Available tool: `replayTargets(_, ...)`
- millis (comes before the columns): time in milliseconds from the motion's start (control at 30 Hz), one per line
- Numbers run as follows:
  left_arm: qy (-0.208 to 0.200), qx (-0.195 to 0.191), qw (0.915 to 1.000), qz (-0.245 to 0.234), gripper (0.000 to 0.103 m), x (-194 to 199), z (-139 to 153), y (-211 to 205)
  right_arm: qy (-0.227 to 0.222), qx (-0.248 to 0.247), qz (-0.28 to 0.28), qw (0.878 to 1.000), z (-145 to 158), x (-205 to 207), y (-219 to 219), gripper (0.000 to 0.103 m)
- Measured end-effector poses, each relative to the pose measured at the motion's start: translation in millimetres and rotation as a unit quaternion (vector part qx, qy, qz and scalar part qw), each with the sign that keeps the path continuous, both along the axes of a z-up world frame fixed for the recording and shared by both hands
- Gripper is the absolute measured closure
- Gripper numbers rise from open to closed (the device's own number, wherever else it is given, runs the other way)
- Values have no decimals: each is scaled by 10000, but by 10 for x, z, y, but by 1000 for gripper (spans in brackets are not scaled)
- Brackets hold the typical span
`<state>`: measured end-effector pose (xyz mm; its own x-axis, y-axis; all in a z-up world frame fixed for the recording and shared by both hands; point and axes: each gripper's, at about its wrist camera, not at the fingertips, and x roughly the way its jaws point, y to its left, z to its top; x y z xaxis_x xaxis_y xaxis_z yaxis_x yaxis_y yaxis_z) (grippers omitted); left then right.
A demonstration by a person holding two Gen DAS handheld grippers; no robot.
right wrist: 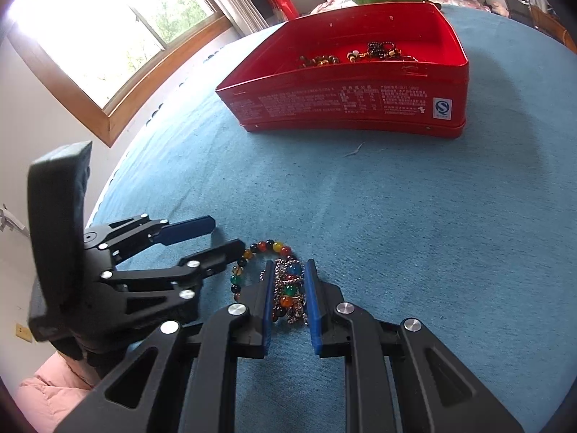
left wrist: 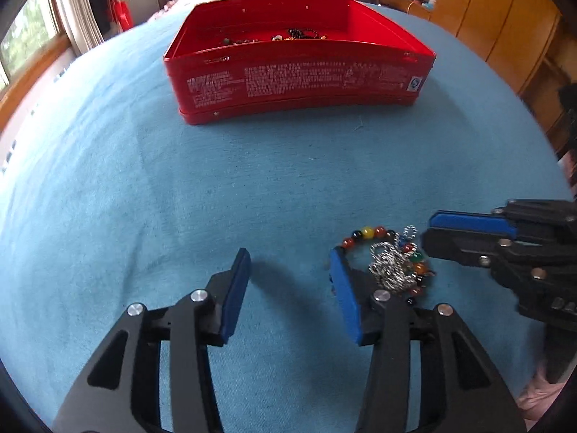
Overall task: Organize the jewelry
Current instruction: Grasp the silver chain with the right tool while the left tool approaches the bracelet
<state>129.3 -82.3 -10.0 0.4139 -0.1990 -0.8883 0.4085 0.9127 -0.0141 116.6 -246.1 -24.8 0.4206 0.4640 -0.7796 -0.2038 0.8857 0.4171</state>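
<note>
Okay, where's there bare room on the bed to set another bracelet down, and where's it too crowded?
Free: the wide blue sheet between the red tin and the grippers, and the stretch left of the left gripper. Crowded: the near right corner, where the bead bracelet and silver chain lie between both grippers; the right gripper is closed around them. The tin already holds beads at its far side.

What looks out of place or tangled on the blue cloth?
A beaded bracelet and a silver chain lie tangled together on the blue cloth, outside the red tin that holds other jewelry. The right gripper is closed on them.
</note>
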Motion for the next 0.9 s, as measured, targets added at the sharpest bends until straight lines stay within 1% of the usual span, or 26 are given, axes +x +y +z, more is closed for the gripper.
replayTargets(33,-32,36,10000,-44,59,-3,-3,-16,1,3,4,10000,-1,-2,-4,86)
replayTargets(67,-28,40,10000,-42,73,13,-6,-14,10,8,6,10000,-8,2,-2,86)
replayTargets(100,64,187,9998,41,93,39,-46,-7,16,13,7,10000,-12,3,-2,86)
replayTargets(133,73,182,9998,100,95,46,-54,23,17,22,12,10000,-15,0,-3,86)
replayTargets(167,63,169,9997,168,103,62,-51,67,17,33,16,10000,-16,-1,1,86)
replayTargets(233,60,151,9996,252,103,70,-41,144,10,50,19,10000,-15,-12,-10,86)
replayTargets(333,267,-186,9992,226,103,110,-38,264,11,63,-4,10000,-18,-13,-29,86)
replayTargets(367,400,-366,9984,184,102,128,-35,280,15,76,-12,10000,-22,-4,-34,86)
replayTargets(433,559,-586,9967,46,100,122,-29,247,28,99,-37,9999,-35,10,-46,86)
replayTargets(467,598,-603,9964,-26,94,112,-27,208,39,109,-48,9999,-41,12,-53,86)
replayTargets(500,590,-581,9965,-53,82,62,-32,154,57,118,-57,9999,-51,13,-62,86)
replayTargets(533,553,-557,9969,-67,79,20,-47,126,66,122,-62,9999,-57,19,-65,86)
replayTargets(600,383,-319,9987,-78,76,-21,-67,38,66,125,-72,9999,-57,19,-74,86)
replayTargets(667,323,-238,9991,-151,72,-46,-83,-20,54,126,-58,9999,-55,19,-74,86)
replayTargets(733,273,-135,9993,-194,71,-86,-70,-43,58,135,-47,9999,-60,20,-70,86)
replayTargets(833,267,-99,9994,-210,71,-76,-67,-30,74,147,-41,9999,-72,21,-71,86)
replayTargets(900,315,-167,9992,-162,72,-43,-54,18,81,165,-51,9998,-77,27,-81,86)
